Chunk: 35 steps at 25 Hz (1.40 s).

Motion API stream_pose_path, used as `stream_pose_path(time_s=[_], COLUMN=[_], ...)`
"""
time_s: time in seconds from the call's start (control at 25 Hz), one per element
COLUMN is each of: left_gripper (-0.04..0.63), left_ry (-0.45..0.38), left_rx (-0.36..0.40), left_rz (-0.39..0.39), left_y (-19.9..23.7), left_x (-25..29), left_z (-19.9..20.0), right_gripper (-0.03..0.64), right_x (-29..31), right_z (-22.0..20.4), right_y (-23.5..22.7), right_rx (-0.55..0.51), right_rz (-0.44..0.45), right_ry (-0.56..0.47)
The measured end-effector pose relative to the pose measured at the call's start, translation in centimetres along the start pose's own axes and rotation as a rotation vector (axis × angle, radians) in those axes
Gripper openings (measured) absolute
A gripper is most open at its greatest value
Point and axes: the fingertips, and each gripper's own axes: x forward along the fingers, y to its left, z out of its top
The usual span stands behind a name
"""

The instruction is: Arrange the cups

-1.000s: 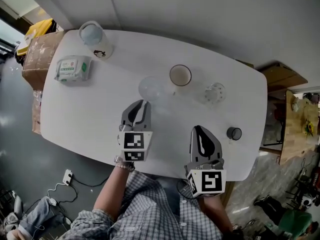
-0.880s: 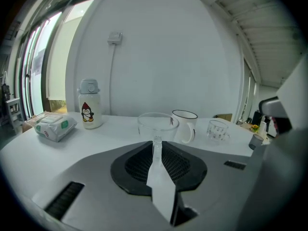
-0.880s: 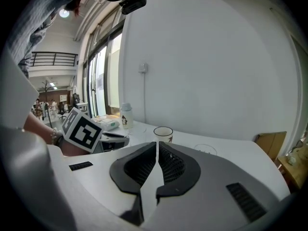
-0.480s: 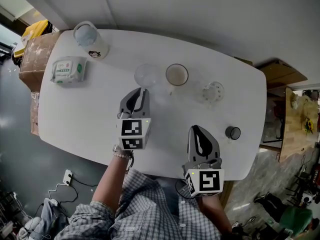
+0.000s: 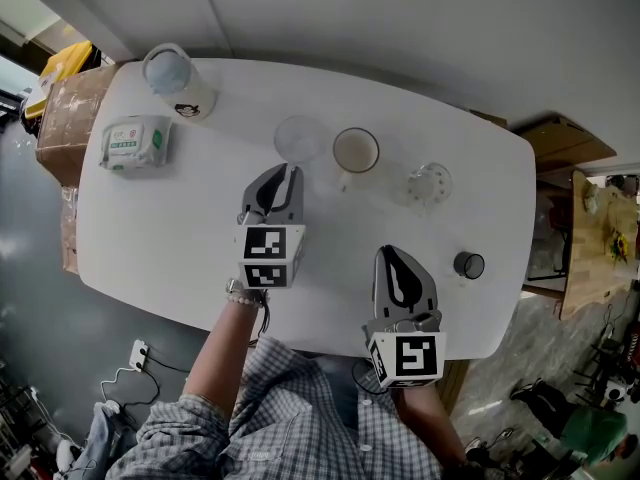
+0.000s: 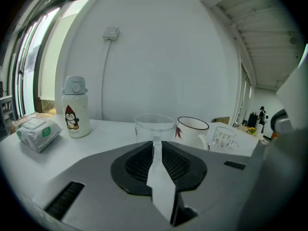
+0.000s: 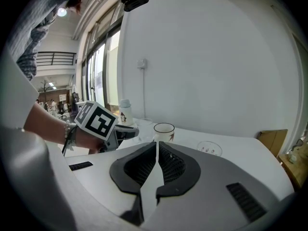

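Note:
A clear glass cup [image 5: 298, 138] [image 6: 154, 125] stands on the white table [image 5: 190, 228], to the left of a white mug [image 5: 356, 151] [image 6: 192, 130]. My left gripper [image 5: 291, 170] [image 6: 157, 144] is just behind it, shut on the cup's clear handle. A small dotted glass [image 5: 430, 183] [image 6: 224, 137] stands right of the mug. A small dark cup [image 5: 468, 265] sits near the table's right edge. My right gripper [image 5: 392, 252] [image 7: 157, 147] hovers over the table's near side, jaws together with nothing in them, pointing toward the mug [image 7: 164, 131].
A penguin bottle [image 5: 175, 76] [image 6: 75, 107] and a pack of wipes [image 5: 135, 140] [image 6: 36, 130] sit at the table's far left. A cardboard box [image 5: 62, 113] stands beside the left end. The wall runs close behind the table.
My left gripper has moved away from me toward the wall, and the clear cup has gone with it, from in front of the mug to level with it. The right gripper has stayed put.

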Motion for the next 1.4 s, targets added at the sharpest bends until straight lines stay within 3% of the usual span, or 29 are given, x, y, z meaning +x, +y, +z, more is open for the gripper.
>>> stream_pose_path(time_s=[0.32, 0.52, 0.64, 0.72, 1.08, 1.4], left_gripper=[0.058, 0.058, 0.058, 0.058, 0.058, 0.058], left_ry=[-0.002, -0.005, -0.003, -0.005, 0.000, -0.002], left_rx=[-0.014, 0.011, 0.036, 0.035, 0.060, 0.062], left_rz=[-0.038, -0.099, -0.127, -0.138, -0.135, -0.140], left_y=[-0.5, -0.8, -1.0, -1.1, -0.9, -0.8], left_x=[-0.1, -0.8, -1.1, -1.4, -1.7, -1.7], left_z=[0.4, 0.7, 1.0, 1.0, 1.0, 1.0], right_gripper=[0.032, 0.034, 0.095, 0.101, 0.100, 0.083], right_x=[2.7, 6.5, 8.7, 10.0, 13.4, 13.4], right_z=[-1.3, -1.5, -1.7, -1.7, -2.5, -2.5], right_y=[-0.3, 0.5, 1.1, 1.4, 1.5, 1.6], right_rx=[-0.010, -0.004, -0.003, 0.001, -0.015, 0.049], right_rz=[-0.088, -0.068, -0.051, -0.057, -0.122, -0.070], right_ry=[0.076, 0.097, 0.118, 0.130, 0.194, 0.178])
